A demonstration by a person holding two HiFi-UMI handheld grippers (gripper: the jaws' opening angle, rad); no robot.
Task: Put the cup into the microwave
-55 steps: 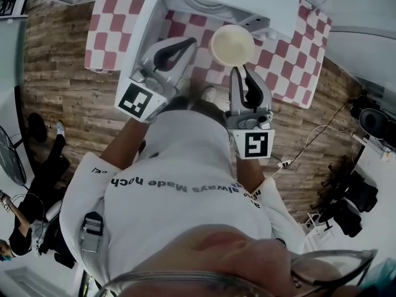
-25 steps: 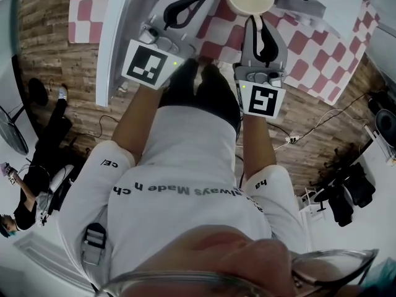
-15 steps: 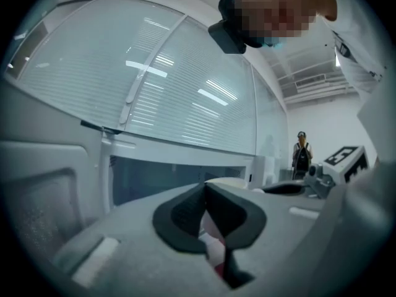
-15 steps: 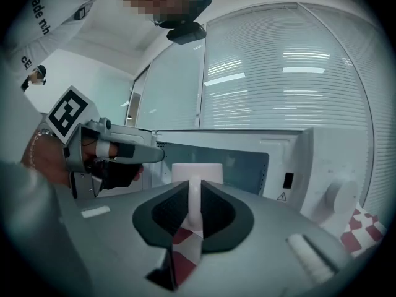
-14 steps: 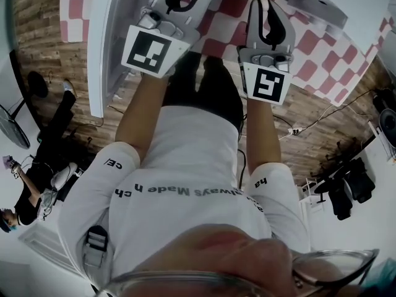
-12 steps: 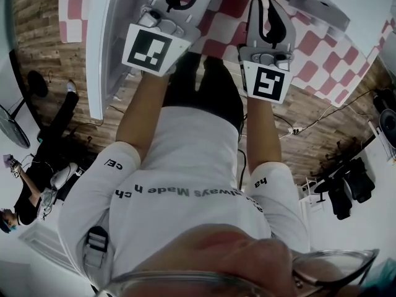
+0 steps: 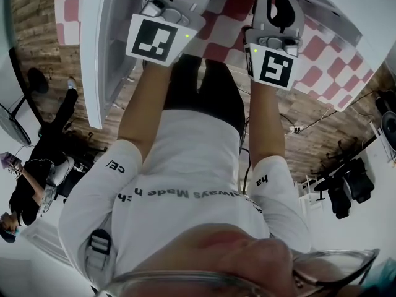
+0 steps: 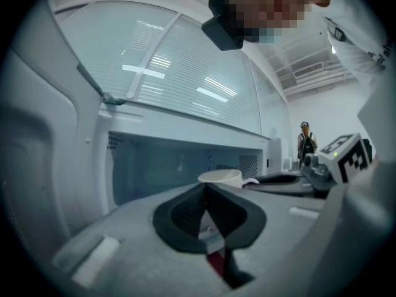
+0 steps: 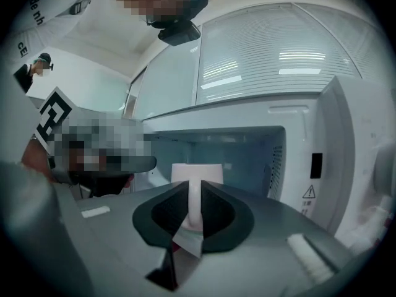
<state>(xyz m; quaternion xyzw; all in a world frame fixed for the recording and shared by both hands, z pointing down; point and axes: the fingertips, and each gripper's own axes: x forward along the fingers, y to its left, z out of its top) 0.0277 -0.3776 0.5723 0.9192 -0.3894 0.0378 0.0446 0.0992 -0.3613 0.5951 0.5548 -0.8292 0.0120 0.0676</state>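
Far left, the white open microwave door (image 7: 93, 54) hangs wide, out of the path. Next in is the left gripper (image 8: 206, 193). Its jaws are pressed together with nothing between them, and it sits just left of the cup.

Centre: the cream round cup with a side handle (image 9: 197, 171) stands upright, straight ahead of the right gripper (image 9: 195, 193). That gripper's jaws are pinched narrow on the handle, with the cup body just past the tips.

Key relation: the cup lies on the line from those jaws into the open cavity of the white boxy microwave (image 9: 297, 141). It is in front of the opening, and we can't tell if its base is over the sill yet. The handle points back at us, so we judge a straight push forward, then down. The right gripper carries; the left is near but idle. Far right, the white front panel (image 9: 322, 184) is apart from the cup.

Half a second ago in the head view, the cup rim showed at the top edge above the red-and-white checked cloth (image 7: 232, 5). Now it's past that edge. The left marker cube (image 7: 158, 39) and right marker cube (image 7: 276, 67) sit higher, so both grippers have gone forward.
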